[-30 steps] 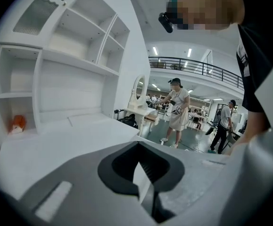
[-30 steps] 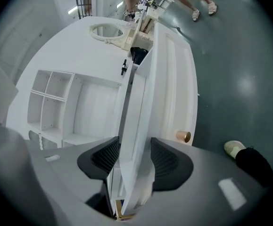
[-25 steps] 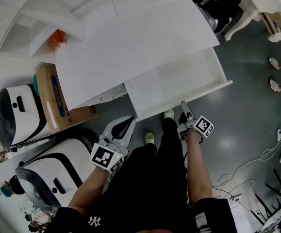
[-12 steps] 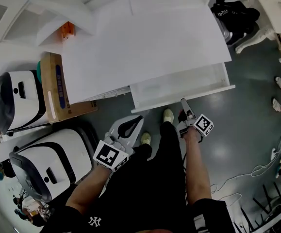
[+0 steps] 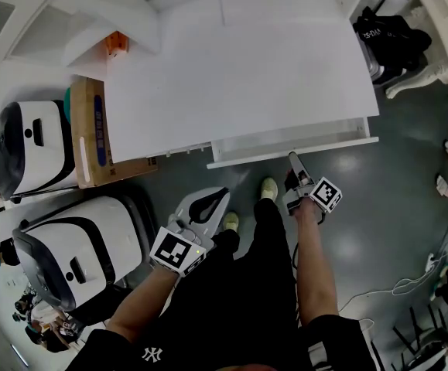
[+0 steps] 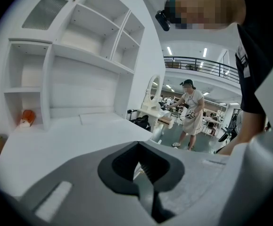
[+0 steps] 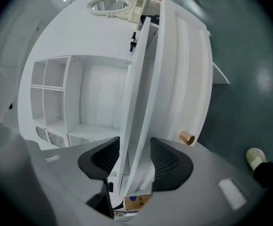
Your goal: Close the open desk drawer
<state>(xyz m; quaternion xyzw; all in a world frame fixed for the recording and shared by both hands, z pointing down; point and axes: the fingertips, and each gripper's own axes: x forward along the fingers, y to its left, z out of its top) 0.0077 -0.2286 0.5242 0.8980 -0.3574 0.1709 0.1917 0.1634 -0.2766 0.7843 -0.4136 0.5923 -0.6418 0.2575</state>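
Observation:
The white desk (image 5: 239, 76) fills the upper middle of the head view. Its drawer front (image 5: 293, 147) stands out only a narrow strip from the desk edge. My right gripper (image 5: 292, 159) has its tip against that front. In the right gripper view the jaws (image 7: 134, 159) stand open, with the top edge of the drawer front (image 7: 183, 88) between them and a copper knob (image 7: 187, 138) just to the right. My left gripper (image 5: 217, 194) hangs back from the desk, near the person's thigh. It (image 6: 138, 168) is shut with nothing in it.
A cardboard box (image 5: 90, 134) and two white machines (image 5: 26, 149) (image 5: 76, 246) stand left of the desk. A black bag (image 5: 390, 37) lies at the right. Cables (image 5: 409, 280) run over the grey floor. A person (image 6: 192, 112) stands far off in the left gripper view.
The drawer has slid into the desk, from wide open to almost flush. My right gripper followed its front inward. The left gripper stayed where it was.

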